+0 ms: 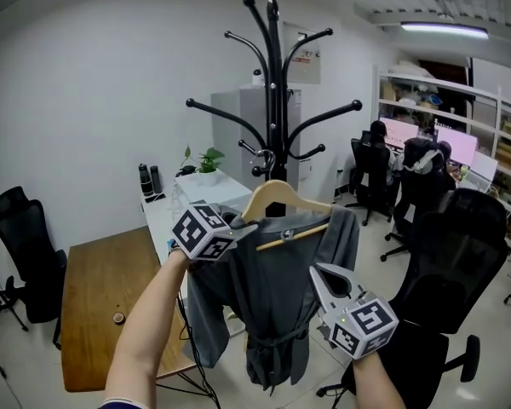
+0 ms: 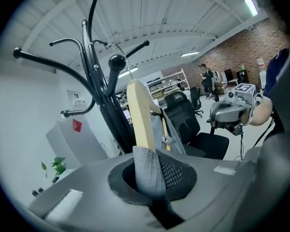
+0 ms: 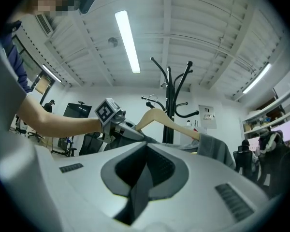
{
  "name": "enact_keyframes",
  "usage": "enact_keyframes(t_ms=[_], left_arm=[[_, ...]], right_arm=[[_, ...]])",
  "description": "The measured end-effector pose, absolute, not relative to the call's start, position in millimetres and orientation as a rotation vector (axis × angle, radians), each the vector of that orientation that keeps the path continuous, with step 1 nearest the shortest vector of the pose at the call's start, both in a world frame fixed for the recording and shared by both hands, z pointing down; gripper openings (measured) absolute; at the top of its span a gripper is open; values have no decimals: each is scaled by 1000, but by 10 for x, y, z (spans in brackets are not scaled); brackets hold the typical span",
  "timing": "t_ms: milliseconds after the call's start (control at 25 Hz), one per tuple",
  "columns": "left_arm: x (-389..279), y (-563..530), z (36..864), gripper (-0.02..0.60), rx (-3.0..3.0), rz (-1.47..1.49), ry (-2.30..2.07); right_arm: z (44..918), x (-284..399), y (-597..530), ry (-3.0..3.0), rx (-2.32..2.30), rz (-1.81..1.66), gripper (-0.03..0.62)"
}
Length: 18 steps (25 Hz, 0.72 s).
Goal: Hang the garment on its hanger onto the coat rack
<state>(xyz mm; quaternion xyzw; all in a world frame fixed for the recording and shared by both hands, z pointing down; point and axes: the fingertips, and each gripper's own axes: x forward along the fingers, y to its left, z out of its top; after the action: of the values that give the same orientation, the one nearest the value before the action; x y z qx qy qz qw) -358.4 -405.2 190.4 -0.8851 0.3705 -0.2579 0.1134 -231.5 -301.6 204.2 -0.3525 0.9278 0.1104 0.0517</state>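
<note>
**A:** Where is the garment compared to the tongs?

**B:** The grey garment (image 1: 272, 296) hangs on the wooden hanger (image 1: 283, 196), just in front of the coat rack (image 1: 274, 92). The left gripper (image 1: 244, 226) is clamped on its shoulder end. The right gripper (image 1: 318, 273), jaws together and empty, is beside its lower right part.

**A:** How many things?

**B:** One garment, one hanger, one rack, two grippers.

**A:** Do the views differ?

**B:** Yes. Only the left gripper view shows the cloth pinched between the jaws. Only the head view shows the full garment.

garment (image 1: 277, 305): grey, hanging from hanger | hanger (image 1: 277, 196): wooden, tilted, hook beside rack | coat rack (image 1: 275, 100): black, upright, behind
</note>
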Motion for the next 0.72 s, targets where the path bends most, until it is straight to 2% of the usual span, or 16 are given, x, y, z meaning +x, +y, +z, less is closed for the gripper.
enact_keyframes(t_ms=[280,720], left_arm=[[-3662,-4397,2146,11,-2627,-775,1065],[-3629,-4631,2393,11,-2659,-773,1016]], right_arm=[[2018,-2509,-3316,2836,-1029,353,6],[2199,-2454,-3526,2856,-1065,299,6]])
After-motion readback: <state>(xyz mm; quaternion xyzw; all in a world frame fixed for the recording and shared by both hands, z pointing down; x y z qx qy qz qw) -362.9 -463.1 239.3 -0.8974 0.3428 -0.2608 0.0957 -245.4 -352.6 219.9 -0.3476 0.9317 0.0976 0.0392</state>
